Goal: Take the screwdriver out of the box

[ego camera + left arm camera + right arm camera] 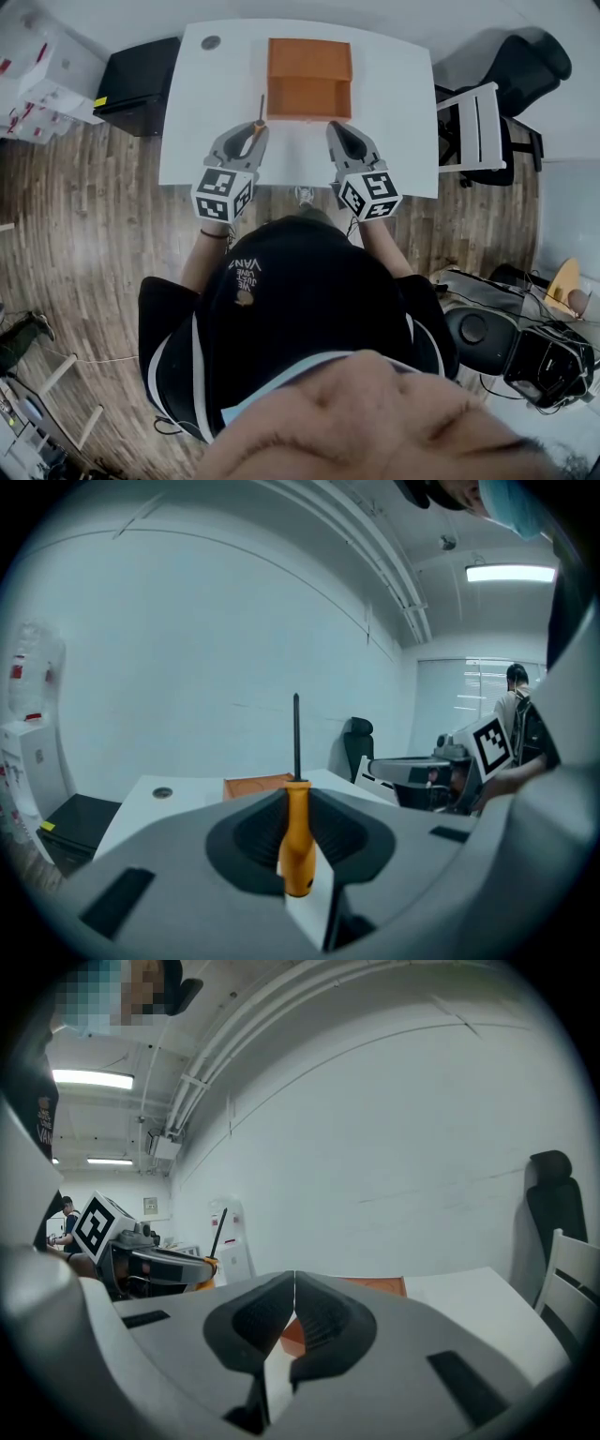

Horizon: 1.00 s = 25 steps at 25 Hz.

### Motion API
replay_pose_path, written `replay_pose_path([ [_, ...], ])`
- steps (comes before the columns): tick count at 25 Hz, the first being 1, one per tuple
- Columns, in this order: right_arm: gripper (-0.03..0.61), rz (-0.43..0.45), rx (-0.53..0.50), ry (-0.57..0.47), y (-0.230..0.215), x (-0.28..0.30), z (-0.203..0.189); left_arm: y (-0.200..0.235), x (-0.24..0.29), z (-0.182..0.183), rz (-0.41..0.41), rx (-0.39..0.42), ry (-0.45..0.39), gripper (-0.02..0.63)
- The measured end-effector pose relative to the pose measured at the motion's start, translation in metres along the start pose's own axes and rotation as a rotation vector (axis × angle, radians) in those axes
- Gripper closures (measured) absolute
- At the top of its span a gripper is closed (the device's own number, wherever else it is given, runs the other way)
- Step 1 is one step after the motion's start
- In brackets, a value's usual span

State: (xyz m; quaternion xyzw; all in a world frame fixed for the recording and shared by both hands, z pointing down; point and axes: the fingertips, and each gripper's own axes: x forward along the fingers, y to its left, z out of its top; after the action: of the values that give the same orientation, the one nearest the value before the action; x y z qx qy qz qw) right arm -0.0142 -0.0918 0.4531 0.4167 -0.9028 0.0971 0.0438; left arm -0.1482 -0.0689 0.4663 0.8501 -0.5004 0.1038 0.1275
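The screwdriver (297, 836) has an orange handle and a thin black shaft. My left gripper (296, 797) is shut on the handle, and the shaft sticks up past the fingertips. In the head view the left gripper (247, 139) holds the screwdriver (260, 114) over the white table (403, 112), just left of and in front of the orange box (309, 78). My right gripper (341, 139) hovers before the box's front right corner, shut with nothing in it. In the right gripper view the jaws (294, 1281) meet, with the box (378, 1285) behind them.
A black cabinet (141, 82) stands left of the table. A white chair (478, 127) and a black office chair (531, 64) stand to its right. A round grommet (210, 42) sits at the table's far left corner. White cartons (42, 80) are stacked at far left.
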Motion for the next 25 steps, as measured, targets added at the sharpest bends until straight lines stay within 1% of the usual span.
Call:
replay_pose_path([
  [5,0.566,-0.031,-0.012,0.016,-0.005,0.002,-0.003,0.000,0.000,0.000,-0.006,0.000,0.003,0.537],
  [9,0.566,-0.063,-0.044,0.044,-0.010,0.002,-0.007,-0.001,0.001,-0.001,-0.009,-0.001,0.002,0.537],
  [25,0.566,-0.049,-0.039,0.044,-0.013,0.003,-0.007,-0.006,0.005,-0.003,-0.009,-0.007,0.010,0.537],
])
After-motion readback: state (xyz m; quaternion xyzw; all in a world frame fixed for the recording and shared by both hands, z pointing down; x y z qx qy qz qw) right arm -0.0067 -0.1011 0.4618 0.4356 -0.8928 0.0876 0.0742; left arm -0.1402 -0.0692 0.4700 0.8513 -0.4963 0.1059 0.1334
